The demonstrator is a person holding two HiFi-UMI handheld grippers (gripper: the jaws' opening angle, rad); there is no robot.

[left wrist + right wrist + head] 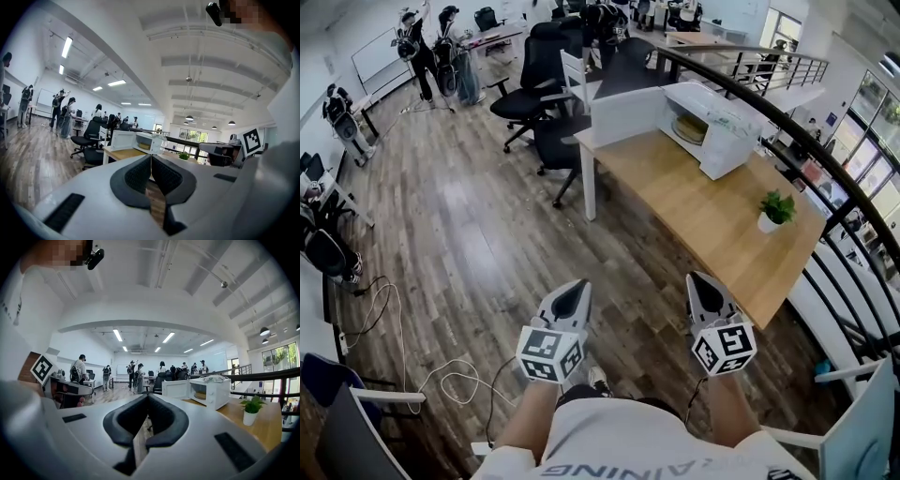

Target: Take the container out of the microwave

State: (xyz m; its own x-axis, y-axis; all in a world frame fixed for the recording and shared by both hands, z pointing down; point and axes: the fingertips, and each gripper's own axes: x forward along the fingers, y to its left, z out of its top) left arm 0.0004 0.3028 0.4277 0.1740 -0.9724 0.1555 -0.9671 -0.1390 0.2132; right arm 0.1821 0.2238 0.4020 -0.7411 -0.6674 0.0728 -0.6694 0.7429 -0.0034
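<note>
Shirt (649,439) txt "…AINING"; mwave (719,131) open.

Long white ceiling strip lights (66,47) at the left gripper view's upper left and tall glass windows (877,150) at the head view's right edge lit everything brightly. Fisheye distortion curved all edges; black vignette ringed both gripper views.

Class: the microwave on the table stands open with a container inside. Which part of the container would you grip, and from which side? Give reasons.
Probably its near rim, coming in level through the open front of the microwave, past the swung-out door. The container looks low and wide, and the microwave shuts off every other side. Rim detail is too small to tell.
</note>
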